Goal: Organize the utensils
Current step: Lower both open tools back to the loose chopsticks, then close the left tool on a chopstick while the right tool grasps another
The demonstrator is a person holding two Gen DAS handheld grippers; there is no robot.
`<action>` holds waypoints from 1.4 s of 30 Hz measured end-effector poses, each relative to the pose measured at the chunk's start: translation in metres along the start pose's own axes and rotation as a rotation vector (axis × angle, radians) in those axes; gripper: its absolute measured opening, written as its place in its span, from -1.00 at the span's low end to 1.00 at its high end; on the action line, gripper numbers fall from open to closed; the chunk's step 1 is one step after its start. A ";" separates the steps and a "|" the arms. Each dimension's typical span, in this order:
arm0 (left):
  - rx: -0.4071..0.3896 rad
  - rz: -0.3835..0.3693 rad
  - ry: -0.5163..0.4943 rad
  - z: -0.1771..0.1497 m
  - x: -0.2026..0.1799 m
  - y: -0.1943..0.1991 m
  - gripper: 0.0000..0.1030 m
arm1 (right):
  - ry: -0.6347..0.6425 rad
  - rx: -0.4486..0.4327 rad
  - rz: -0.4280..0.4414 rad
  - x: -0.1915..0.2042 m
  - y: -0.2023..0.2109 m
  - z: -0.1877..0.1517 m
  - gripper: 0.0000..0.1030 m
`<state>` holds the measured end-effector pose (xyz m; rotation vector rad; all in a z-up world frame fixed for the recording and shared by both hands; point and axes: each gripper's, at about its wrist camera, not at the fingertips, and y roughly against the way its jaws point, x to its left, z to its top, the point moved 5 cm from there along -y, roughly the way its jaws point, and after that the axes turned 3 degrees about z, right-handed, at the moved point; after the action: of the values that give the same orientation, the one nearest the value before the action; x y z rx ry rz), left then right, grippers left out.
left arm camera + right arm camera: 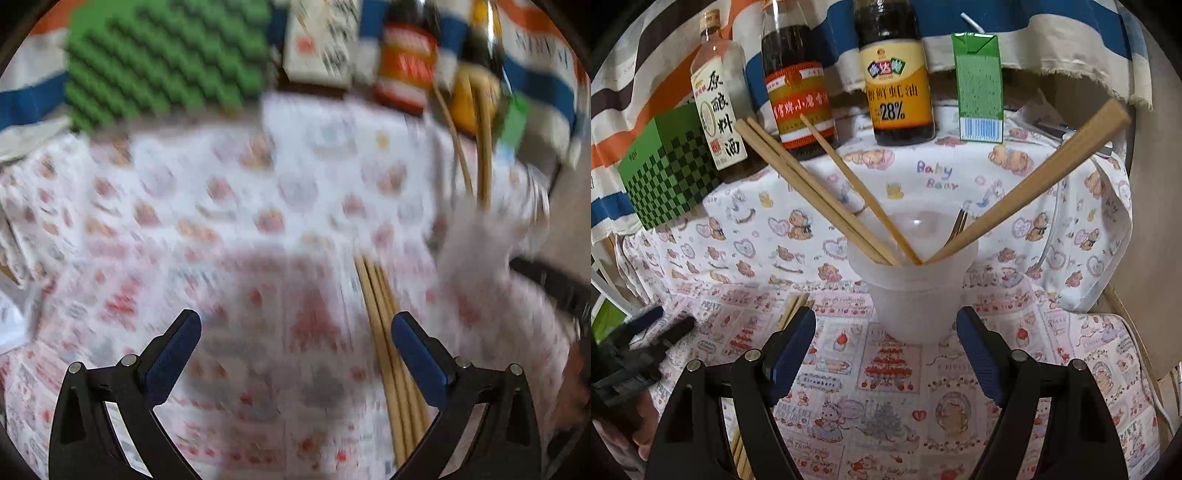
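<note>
Both the left gripper point(296, 334) and right gripper point(886, 328) stand apart, empty. The loose chopsticks point(391, 354) at five o'clock may roll away; the cup point(911, 284) at twelve o'clock may tip if bumped.

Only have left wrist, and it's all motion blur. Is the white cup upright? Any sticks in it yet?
Observer: Yes. In the right wrist view the cup stands upright, with several chopsticks leaning out of it both ways.
Operator: Right gripper carrying one?
Observer: No. The right gripper is open and empty, and the cup sits just beyond its fingertips.
Operator: Anything else in the cup?
Observer: A thinner, darker utensil rests against the far wall. I cannot tell what it is.
</note>
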<state>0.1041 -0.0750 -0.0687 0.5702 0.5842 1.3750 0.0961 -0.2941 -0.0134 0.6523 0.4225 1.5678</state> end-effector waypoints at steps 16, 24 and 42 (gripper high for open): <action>0.189 0.020 -0.139 -0.031 -0.029 -0.022 0.98 | 0.032 0.017 -0.031 0.005 -0.003 -0.002 0.56; 0.192 0.068 -0.175 -0.030 -0.035 -0.022 1.00 | 0.037 0.021 -0.046 0.004 -0.004 -0.003 0.56; 0.147 -0.067 -0.058 -0.014 -0.024 0.004 -0.89 | -0.011 0.009 -0.073 -0.004 -0.002 -0.001 0.56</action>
<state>0.0891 -0.0981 -0.0756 0.7005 0.6549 1.2555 0.0973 -0.2978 -0.0163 0.6454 0.4406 1.4931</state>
